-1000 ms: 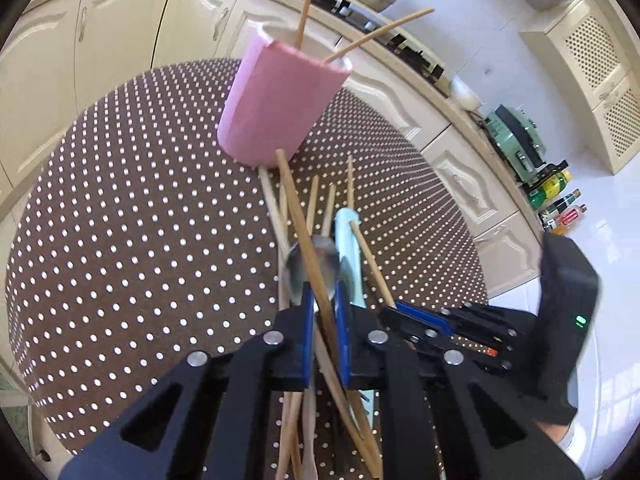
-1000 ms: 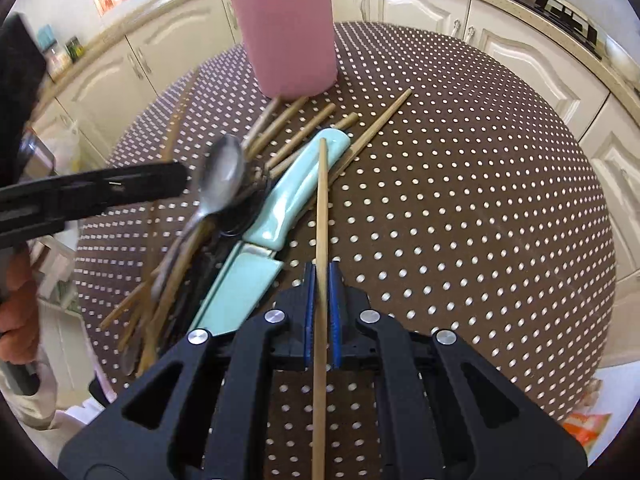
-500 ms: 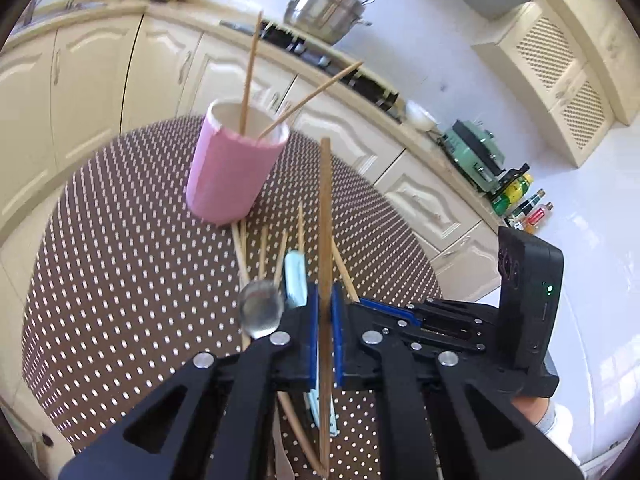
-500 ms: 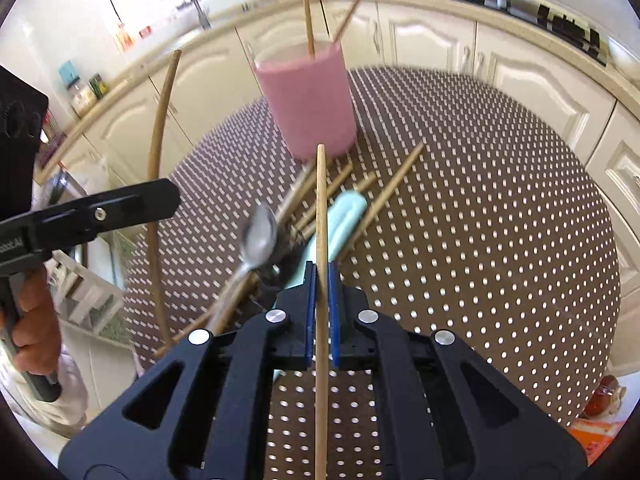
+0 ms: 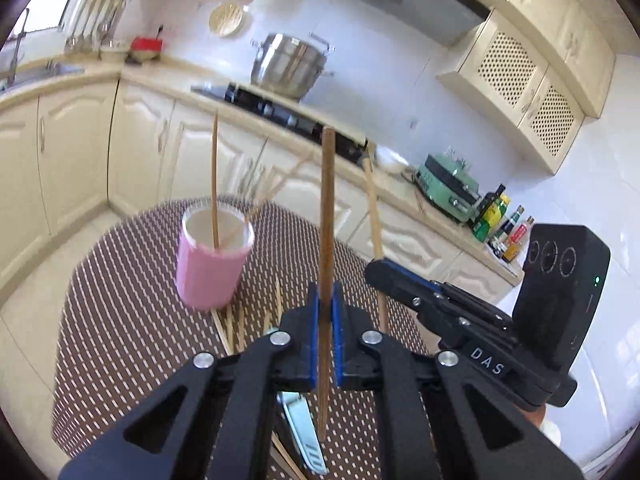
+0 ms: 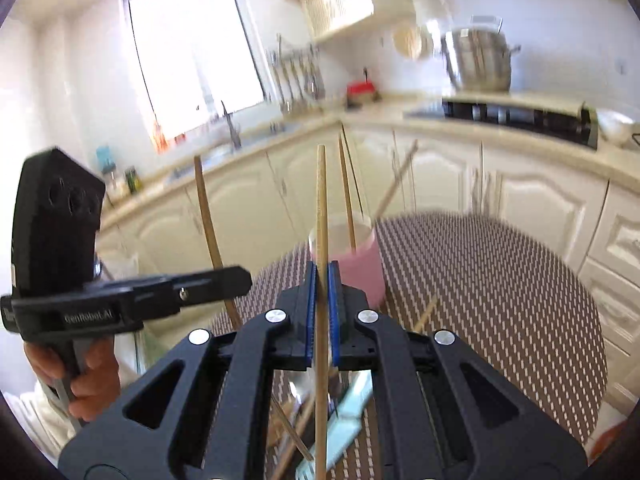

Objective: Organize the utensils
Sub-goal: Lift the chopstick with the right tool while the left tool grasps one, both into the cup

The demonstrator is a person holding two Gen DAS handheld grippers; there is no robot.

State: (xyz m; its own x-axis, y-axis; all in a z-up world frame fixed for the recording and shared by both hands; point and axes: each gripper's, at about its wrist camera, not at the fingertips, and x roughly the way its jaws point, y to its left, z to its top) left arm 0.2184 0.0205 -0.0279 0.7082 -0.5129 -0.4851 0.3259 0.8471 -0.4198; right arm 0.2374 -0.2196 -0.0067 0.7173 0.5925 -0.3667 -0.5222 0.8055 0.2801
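— Both sticks have come up off the pile since a second ago: the left gripper (image 5: 326, 336) is clamped on a dark wooden chopstick (image 5: 327, 216) and the right gripper (image 6: 322, 312) on a paler one (image 6: 321, 216), each now standing nearly upright above the dotted surface (image 5: 120, 304).

— And the pink holder (image 5: 212, 268)?

— Upright on the surface, ahead of both grippers and a little to the left in the left wrist view, with two chopsticks already leaning inside. More chopsticks and a pale green-handled knife (image 5: 302, 432) lie below the grippers.

— So how to finish this well?

— I'd bring one stick over the rim at a time, lower end first, so the two grippers don't crowd each other. Aim for the open side of the mouth, away from the leaning sticks, and let go only once the tip is well inside; a knock on the rim could tip the holder.
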